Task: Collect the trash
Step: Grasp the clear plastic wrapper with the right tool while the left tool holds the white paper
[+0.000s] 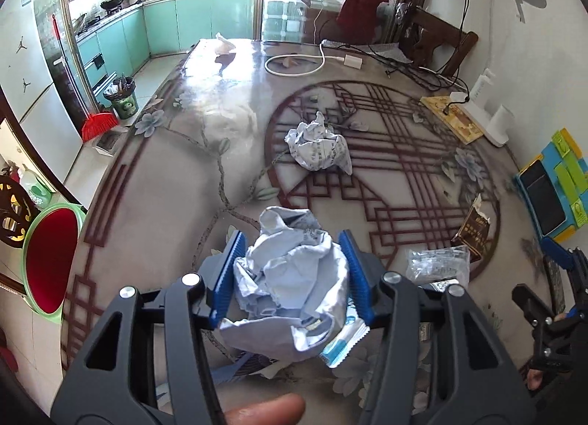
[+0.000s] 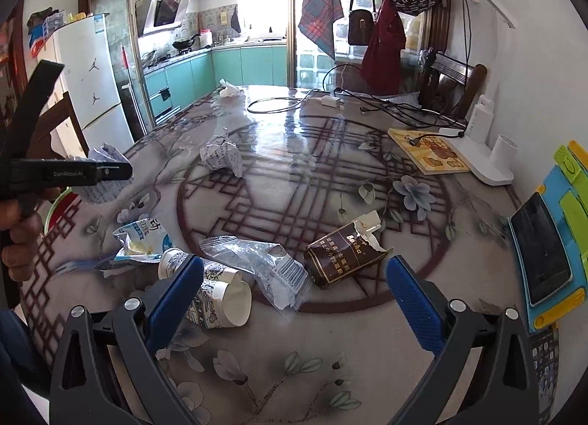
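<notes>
My left gripper (image 1: 292,270) is shut on a crumpled ball of pale blue paper (image 1: 290,278), held above the patterned table (image 1: 165,175). It also shows in the right wrist view (image 2: 103,175), at the left. A second crumpled paper ball (image 1: 318,147) lies mid-table, also seen in the right wrist view (image 2: 220,154). My right gripper (image 2: 294,285) is open and empty, low over the table. In front of it lie a clear plastic wrapper (image 2: 264,263), a brown torn packet (image 2: 343,257), a tipped paper cup (image 2: 220,296) and a blue-white snack wrapper (image 2: 141,241).
A green bin with a red liner (image 1: 47,259) stands off the table's left edge. A tissue (image 1: 224,44), white charger cable (image 1: 294,64), book (image 1: 452,118), lamp base (image 1: 492,123) and a phone on a coloured stand (image 2: 544,252) are on the table. A chair (image 1: 437,39) stands behind.
</notes>
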